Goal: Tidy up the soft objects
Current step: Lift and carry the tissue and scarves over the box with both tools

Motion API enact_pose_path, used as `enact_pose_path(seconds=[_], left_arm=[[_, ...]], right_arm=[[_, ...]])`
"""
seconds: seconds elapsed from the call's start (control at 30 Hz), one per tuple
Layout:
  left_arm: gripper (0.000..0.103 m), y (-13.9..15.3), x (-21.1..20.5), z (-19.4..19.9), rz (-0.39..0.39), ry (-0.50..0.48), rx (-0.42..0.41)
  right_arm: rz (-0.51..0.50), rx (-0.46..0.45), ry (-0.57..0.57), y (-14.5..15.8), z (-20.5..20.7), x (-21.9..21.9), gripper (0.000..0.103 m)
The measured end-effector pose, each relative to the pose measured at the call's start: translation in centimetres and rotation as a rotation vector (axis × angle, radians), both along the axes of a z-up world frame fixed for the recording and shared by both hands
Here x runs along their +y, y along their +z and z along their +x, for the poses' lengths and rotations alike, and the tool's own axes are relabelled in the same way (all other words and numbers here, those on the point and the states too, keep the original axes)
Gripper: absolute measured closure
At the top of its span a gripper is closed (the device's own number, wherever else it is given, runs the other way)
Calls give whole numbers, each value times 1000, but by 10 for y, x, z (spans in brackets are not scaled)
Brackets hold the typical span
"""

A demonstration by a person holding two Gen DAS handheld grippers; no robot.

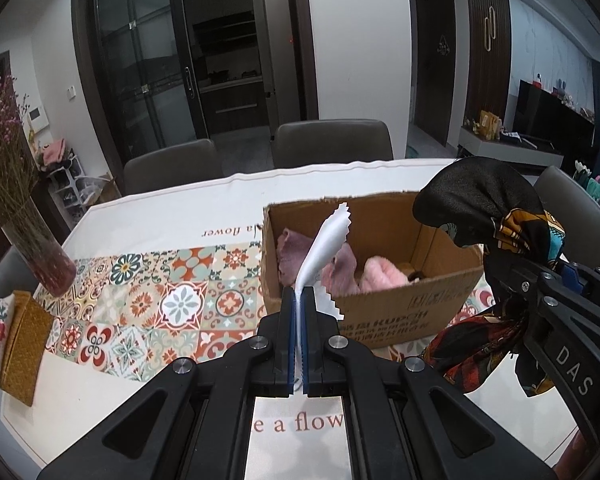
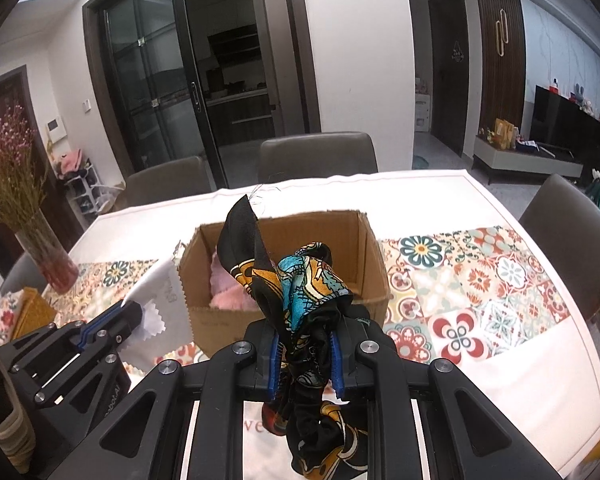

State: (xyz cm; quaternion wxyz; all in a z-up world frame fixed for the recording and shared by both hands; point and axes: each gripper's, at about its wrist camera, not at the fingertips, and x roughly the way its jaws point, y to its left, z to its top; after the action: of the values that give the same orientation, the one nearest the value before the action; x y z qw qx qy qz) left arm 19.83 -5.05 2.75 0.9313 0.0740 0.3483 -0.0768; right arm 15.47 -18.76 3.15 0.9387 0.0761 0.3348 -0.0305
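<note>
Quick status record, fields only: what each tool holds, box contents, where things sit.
left tool: shut on white cloth, near the box's front-left corner
right tool: shut on patterned scarf, in front of the box
cardboard box: open, on the table
box contents: pink fluffy items
vase of dried flowers: left of box

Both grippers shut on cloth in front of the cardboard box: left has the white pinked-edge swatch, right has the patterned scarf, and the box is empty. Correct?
One error: the cardboard box is not empty. The left wrist view shows pink fluffy pieces and a mauve cloth inside. The rest holds: the left gripper is shut on the white swatch, the right gripper on the patterned scarf.
</note>
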Motion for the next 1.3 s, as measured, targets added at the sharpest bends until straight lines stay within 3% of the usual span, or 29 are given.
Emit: enact_pose_path(seconds=[1.3], left_arm=[[99,43,-20,105,-38,-37,-23]], right_arm=[[4,-59,2,42,98,-16,82]])
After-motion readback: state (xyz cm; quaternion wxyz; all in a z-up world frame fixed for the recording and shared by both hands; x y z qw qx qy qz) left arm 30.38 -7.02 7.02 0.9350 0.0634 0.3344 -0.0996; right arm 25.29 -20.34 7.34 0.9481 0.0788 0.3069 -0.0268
